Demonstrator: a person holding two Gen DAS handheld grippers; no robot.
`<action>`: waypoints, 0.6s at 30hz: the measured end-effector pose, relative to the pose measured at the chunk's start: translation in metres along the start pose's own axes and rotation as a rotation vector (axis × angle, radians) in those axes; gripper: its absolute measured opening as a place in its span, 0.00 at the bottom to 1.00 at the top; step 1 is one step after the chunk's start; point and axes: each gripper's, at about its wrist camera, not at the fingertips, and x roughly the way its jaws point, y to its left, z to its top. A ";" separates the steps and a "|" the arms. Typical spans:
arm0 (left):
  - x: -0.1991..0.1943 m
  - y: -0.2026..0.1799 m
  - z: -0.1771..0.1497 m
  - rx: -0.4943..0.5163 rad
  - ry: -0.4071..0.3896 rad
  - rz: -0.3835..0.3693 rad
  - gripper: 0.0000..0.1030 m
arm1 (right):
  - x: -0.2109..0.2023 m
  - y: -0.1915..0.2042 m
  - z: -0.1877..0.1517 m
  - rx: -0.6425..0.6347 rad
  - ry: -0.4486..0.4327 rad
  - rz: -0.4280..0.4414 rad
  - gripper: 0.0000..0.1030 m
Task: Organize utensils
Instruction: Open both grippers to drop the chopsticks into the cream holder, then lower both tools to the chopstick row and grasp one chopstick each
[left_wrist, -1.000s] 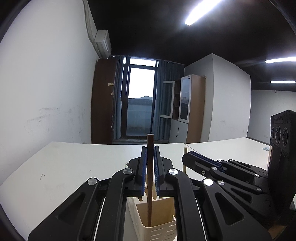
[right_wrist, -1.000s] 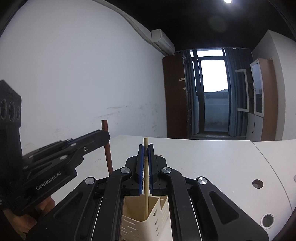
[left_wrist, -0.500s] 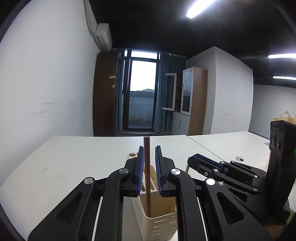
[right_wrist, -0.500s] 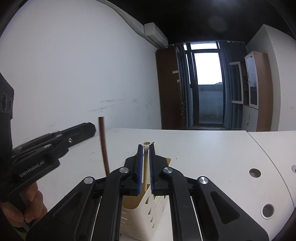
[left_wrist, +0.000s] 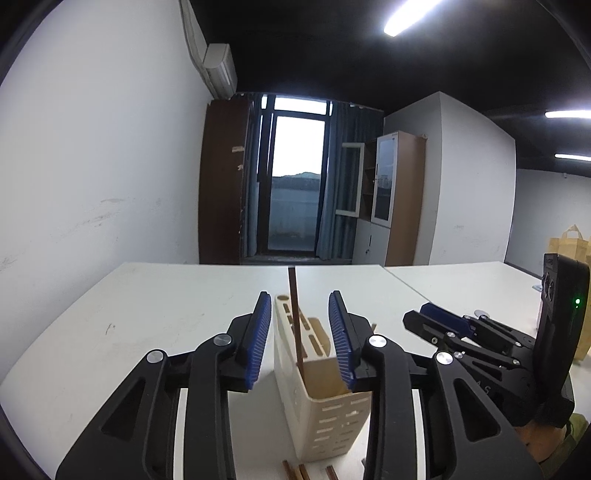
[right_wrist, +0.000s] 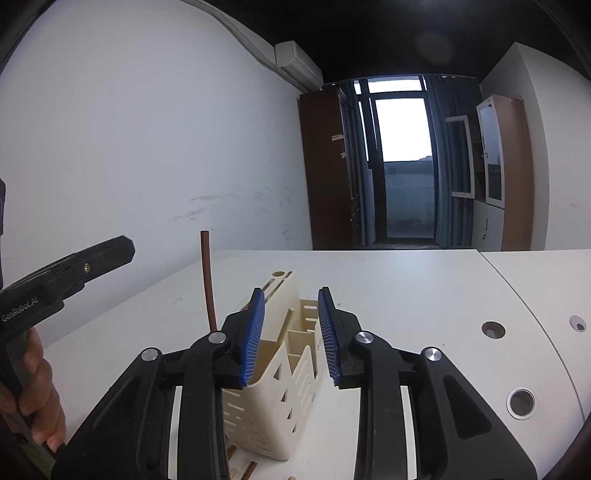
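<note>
A cream slotted utensil holder (left_wrist: 325, 402) (right_wrist: 280, 391) stands on the white table (left_wrist: 147, 317). A dark brown chopstick (left_wrist: 295, 317) (right_wrist: 205, 280) stands in it, leaning a little. It rises between the pads of my left gripper (left_wrist: 300, 332), whose jaws are opening and do not touch it. My right gripper (right_wrist: 290, 332) is also opening, above the holder. A pale chopstick (right_wrist: 287, 322) leans inside a compartment below it, free of the pads. Each gripper shows in the other's view: the right gripper (left_wrist: 424, 314) and the left gripper (right_wrist: 122, 251), held by a hand (right_wrist: 40, 398).
Loose brown chopsticks (left_wrist: 295, 470) (right_wrist: 251, 469) lie on the table just in front of the holder. Round cable holes (right_wrist: 493, 329) sit in the tabletop to the right. A paper bag (left_wrist: 569, 243) stands at the far right. A white wall runs along the left.
Both grippers went from shut on a chopstick to open. The brown and the pale chopstick now rest in the holder. The left gripper has drawn back a little.
</note>
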 end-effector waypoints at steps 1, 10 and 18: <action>-0.001 0.000 -0.001 0.001 0.019 0.017 0.33 | -0.003 0.000 0.000 -0.001 0.004 -0.006 0.31; -0.005 0.013 -0.021 -0.009 0.190 0.058 0.44 | -0.030 0.005 -0.012 -0.004 0.046 -0.020 0.43; -0.006 0.023 -0.055 -0.022 0.295 0.085 0.48 | -0.041 0.021 -0.025 -0.057 0.114 -0.057 0.53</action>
